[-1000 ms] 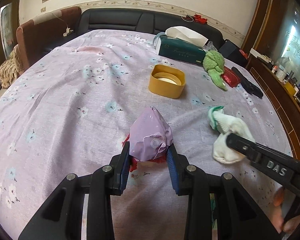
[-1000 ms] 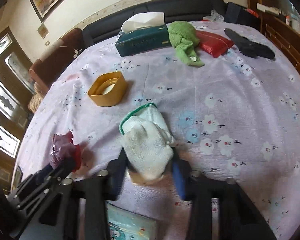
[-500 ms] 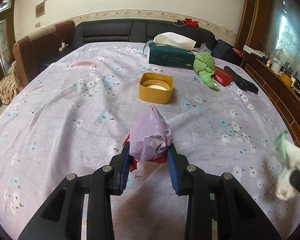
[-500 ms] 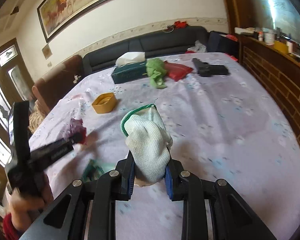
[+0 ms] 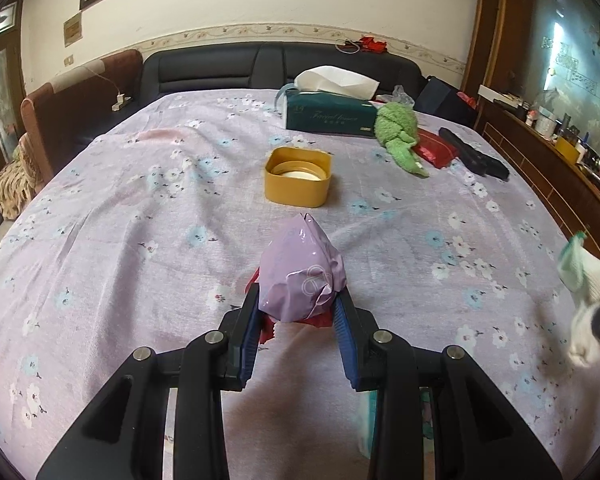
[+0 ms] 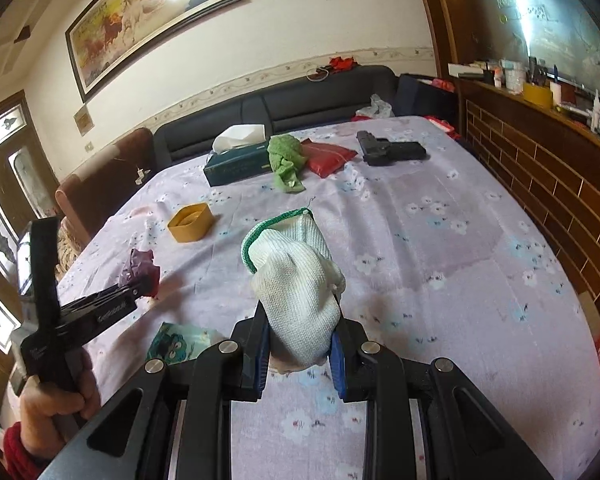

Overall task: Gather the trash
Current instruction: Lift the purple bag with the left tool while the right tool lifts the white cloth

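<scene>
Left hand-held gripper (image 5: 296,312) clamped on a crumpled, glossy lilac wrapper (image 5: 300,276) with red scraps beneath, just above the flowered counter (image 5: 140,208). Right hand-held gripper (image 6: 300,344), jaws just closed tighter, clamped on a white knit glove (image 6: 296,284) with green cuff, lifted clear.

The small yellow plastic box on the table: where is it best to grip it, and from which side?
Grip the small yellow plastic box by one upright wall, coming from above: it stands open-topped, so one finger can likely slip inside and one outside the rim.
</scene>
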Available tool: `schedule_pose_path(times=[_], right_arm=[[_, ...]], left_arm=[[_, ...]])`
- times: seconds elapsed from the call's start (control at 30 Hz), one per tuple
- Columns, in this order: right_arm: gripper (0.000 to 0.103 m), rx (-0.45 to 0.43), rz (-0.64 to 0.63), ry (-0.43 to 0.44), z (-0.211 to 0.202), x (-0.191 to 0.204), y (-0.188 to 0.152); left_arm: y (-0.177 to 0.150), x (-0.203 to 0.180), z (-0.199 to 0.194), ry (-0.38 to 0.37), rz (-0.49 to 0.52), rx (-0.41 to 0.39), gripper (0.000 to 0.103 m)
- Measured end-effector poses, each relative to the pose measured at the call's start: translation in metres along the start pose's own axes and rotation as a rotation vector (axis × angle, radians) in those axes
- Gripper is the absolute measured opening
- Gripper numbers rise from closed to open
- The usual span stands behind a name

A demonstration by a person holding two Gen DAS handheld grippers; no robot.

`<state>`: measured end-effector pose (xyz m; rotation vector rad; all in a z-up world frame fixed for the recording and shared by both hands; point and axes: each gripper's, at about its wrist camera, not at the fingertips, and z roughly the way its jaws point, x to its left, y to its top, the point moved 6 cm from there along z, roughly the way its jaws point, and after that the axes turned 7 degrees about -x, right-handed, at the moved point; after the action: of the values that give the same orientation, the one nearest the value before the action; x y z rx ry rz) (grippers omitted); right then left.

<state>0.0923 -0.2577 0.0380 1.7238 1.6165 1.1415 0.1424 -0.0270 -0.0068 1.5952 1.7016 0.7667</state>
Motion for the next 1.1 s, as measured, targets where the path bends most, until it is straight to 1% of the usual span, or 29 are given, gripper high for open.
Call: schedule_pose_path(times=[0.1, 0.23, 0.3, 0.37, 0.43, 0.5, 0.6, 0.67, 0.8, 0.83, 0.93, 1.03, 1.1], right_arm=[[0.026, -0.019, -0.028, -0.017, 0.005, 0.001, 0.002], [0.026, -0.025, -0.021, 0.002, 0.019, 0.002, -0.001], [0.026, -0.031, -0.023, 0.005, 0.024, 0.002, -0.003], [0.026, -0.018, -0.02, 0.016, 0.03, 0.003, -0.008], [0.026, -0.01, -0.017, 0.02, 0.031, -0.001, -0.009], [0.026, -0.016, -0.018, 0.005, 0.03, -0.006, -0.008], [0.026, -0.002, 0.01, 0.0, 0.026, -0.013, -0.01], [0.026, 0.01, 0.02, -0.012, 0.021, -0.016, -0.014], [0.026, 0.014, 0.037, -0.015, 0.0, -0.021, -0.017], [0.026, 0.009, 0.037, -0.017, -0.005, -0.022, -0.017], [0.026, -0.011, 0.033, -0.03, -0.029, -0.027, -0.017], [0.027, -0.022, 0.039, -0.04, -0.051, -0.033, -0.02], [0.027, -0.025, 0.046, -0.043, -0.062, -0.037, -0.024]], left_arm=[[0.0, -0.006, -0.002, 0.0, 0.026, -0.011, 0.033], [-0.001, -0.011, 0.002, -0.005, 0.044, 0.003, 0.033], [-0.002, -0.013, 0.001, 0.0, 0.058, 0.0, 0.033], [-0.002, -0.016, 0.0, -0.001, 0.065, -0.006, 0.033], [-0.001, -0.019, -0.003, -0.016, 0.07, -0.011, 0.033], [-0.001, -0.022, -0.006, -0.024, 0.078, -0.019, 0.033], [-0.003, -0.03, -0.01, -0.064, 0.08, -0.016, 0.033], [-0.005, -0.038, -0.012, -0.09, 0.096, -0.009, 0.033], [-0.006, -0.056, -0.024, -0.11, 0.144, -0.023, 0.033], [-0.006, -0.062, -0.03, -0.117, 0.153, -0.034, 0.033], [-0.009, -0.077, -0.048, -0.153, 0.177, -0.034, 0.033], [-0.017, -0.09, -0.062, -0.159, 0.196, -0.024, 0.033], [-0.026, -0.1, -0.075, -0.182, 0.193, -0.019, 0.033]])
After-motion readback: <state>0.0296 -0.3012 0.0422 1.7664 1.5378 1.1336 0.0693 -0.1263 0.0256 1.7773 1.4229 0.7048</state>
